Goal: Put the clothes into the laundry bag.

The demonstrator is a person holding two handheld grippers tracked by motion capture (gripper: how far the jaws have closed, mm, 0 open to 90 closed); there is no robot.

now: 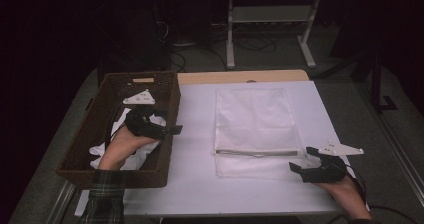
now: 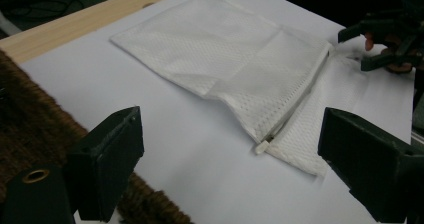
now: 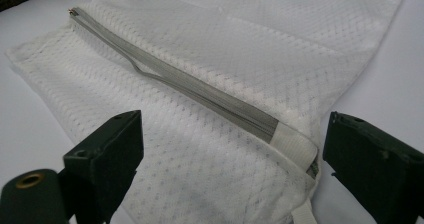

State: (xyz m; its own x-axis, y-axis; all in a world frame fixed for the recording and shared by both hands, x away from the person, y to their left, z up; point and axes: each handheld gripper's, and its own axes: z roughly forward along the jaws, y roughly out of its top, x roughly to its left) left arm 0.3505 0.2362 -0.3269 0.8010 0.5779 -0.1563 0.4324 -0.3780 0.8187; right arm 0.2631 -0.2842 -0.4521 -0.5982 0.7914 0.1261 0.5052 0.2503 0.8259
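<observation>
A white mesh laundry bag point(image 1: 254, 130) lies flat on the white table, its grey zipper point(image 1: 255, 152) running across near the front. Up close the mesh bag point(image 3: 225, 84) shows its zipper point(image 3: 175, 79) with a white end tab. My right gripper point(image 1: 304, 162) hovers open at the bag's front right corner, nothing between its jaws. My left gripper point(image 1: 172, 130) is open over the right wall of a brown wicker basket point(image 1: 165, 171), pointing toward the bag point(image 2: 235, 69). The right gripper point(image 2: 372, 46) also appears far off in the left gripper view.
White cloth point(image 1: 117, 139) lies inside the basket, partly under my left hand. A wooden table edge point(image 1: 240, 77) runs along the back. Beyond the table are a dark floor, cables and the white legs of a desk point(image 1: 230, 39).
</observation>
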